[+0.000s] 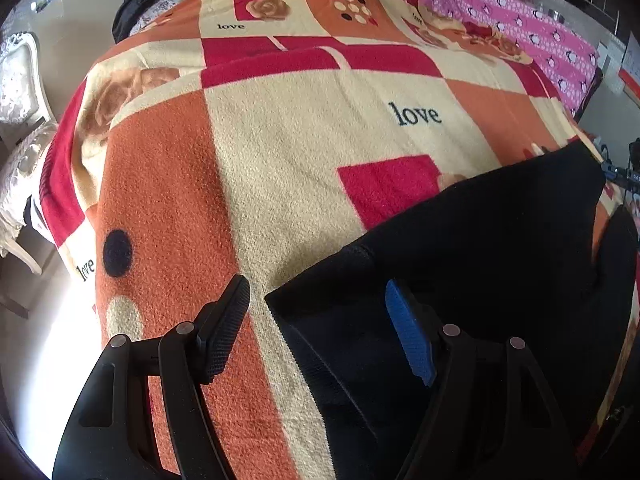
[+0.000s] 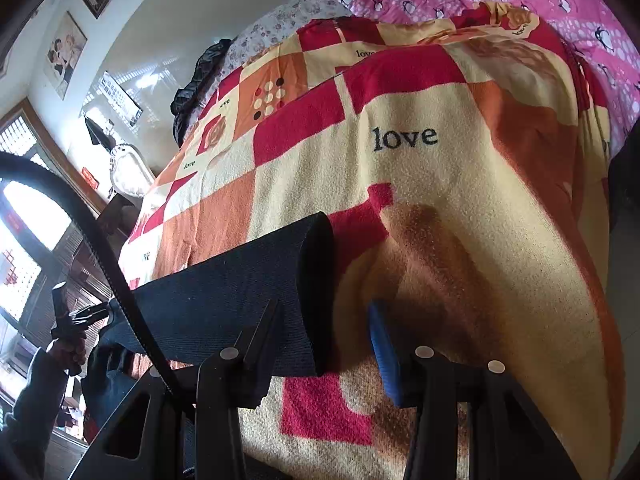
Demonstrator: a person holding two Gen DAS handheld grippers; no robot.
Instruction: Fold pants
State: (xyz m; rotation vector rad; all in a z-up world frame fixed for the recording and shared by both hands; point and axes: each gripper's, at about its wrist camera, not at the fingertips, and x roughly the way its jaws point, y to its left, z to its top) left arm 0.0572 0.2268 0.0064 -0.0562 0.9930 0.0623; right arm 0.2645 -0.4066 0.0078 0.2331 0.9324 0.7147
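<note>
The black pants [image 1: 480, 248] lie on a red, orange and cream "love" blanket [image 1: 280, 152]. In the left wrist view they fill the lower right. My left gripper [image 1: 316, 312] is open, its jaws straddling the pants' left corner; the blue finger [image 1: 408, 336] is over the cloth, the black finger [image 1: 224, 328] over the blanket. In the right wrist view the pants [image 2: 240, 296] lie folded at lower left. My right gripper [image 2: 324, 336] is open around their right folded edge, the blue finger [image 2: 384, 356] on the blanket side.
A pink penguin-print quilt [image 1: 520, 20] lies at the bed's far right. A dark garment [image 1: 132, 4] sits at the far left corner. A white ornate chair [image 1: 20, 92] stands left of the bed. The other hand and gripper [image 2: 68, 320] show at the left.
</note>
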